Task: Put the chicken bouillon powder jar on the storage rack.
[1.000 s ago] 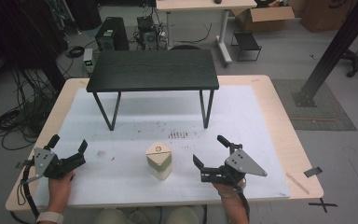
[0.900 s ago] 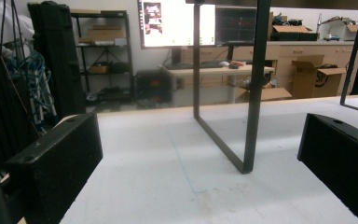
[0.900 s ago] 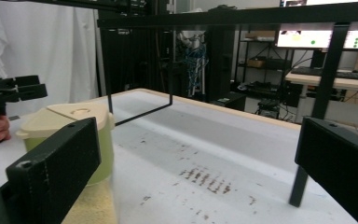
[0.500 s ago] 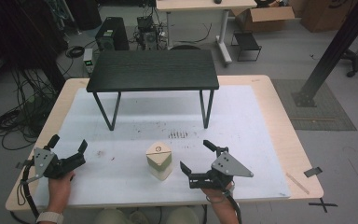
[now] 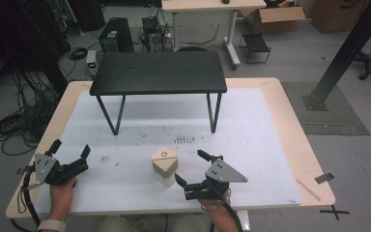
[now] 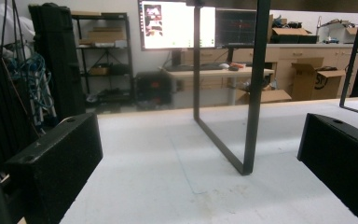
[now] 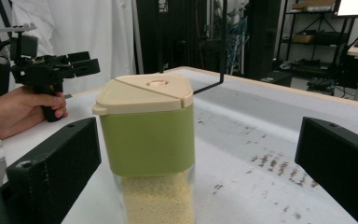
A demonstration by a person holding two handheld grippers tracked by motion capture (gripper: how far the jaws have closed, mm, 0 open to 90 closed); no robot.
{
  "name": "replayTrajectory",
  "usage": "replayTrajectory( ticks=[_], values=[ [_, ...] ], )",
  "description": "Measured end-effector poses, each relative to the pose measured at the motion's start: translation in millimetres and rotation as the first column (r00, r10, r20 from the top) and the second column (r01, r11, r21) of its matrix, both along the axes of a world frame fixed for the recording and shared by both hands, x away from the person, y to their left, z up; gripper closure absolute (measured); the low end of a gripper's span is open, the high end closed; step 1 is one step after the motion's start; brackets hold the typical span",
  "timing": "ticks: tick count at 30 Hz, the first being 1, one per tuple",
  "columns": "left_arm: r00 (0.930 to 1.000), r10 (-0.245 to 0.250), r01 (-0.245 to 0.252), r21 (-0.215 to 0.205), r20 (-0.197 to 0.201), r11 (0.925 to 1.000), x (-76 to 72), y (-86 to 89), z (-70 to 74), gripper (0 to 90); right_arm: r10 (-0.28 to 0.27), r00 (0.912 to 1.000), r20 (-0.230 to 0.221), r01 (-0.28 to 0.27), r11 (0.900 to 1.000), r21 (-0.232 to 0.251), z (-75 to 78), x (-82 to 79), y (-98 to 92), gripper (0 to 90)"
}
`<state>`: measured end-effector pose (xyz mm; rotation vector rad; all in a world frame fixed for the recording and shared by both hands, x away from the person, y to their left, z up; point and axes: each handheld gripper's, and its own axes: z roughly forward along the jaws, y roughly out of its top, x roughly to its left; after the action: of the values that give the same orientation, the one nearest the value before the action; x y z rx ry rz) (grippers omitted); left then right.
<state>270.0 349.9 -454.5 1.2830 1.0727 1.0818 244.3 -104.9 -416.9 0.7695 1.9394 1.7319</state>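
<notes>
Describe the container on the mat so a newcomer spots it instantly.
Start at the small black bench-like table standing on the white mat; come toward the person's edge from there. Between the two hand-held grippers stands a green-banded clear plastic container with a beige lid, holding pale grains. It is the mat's lone loose item, nearer the right gripper.

We see a small black table point(image 5: 158, 72) standing on the white surface point(image 5: 261, 140), with thin black legs point(image 6: 251, 93). Behind it on the floor sit a computer box point(image 5: 116, 35) and messy cables point(image 5: 14, 125). A brown cardboard box point(image 5: 275, 13) lies farther back. A bright screen point(image 6: 177, 23) glows across the room.
</notes>
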Motion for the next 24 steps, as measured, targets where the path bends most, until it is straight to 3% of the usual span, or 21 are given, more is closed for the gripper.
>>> replayTrajectory(
  ticks=[24],
  values=[
    [1.0000,-0.001,0.001,-0.004,0.005,1.0000,-0.5,0.4,-0.1,0.2,0.057,0.9957,-0.073,-0.061,0.997,-0.047,-8.2,4.5,26.8,0.0]
  ],
)
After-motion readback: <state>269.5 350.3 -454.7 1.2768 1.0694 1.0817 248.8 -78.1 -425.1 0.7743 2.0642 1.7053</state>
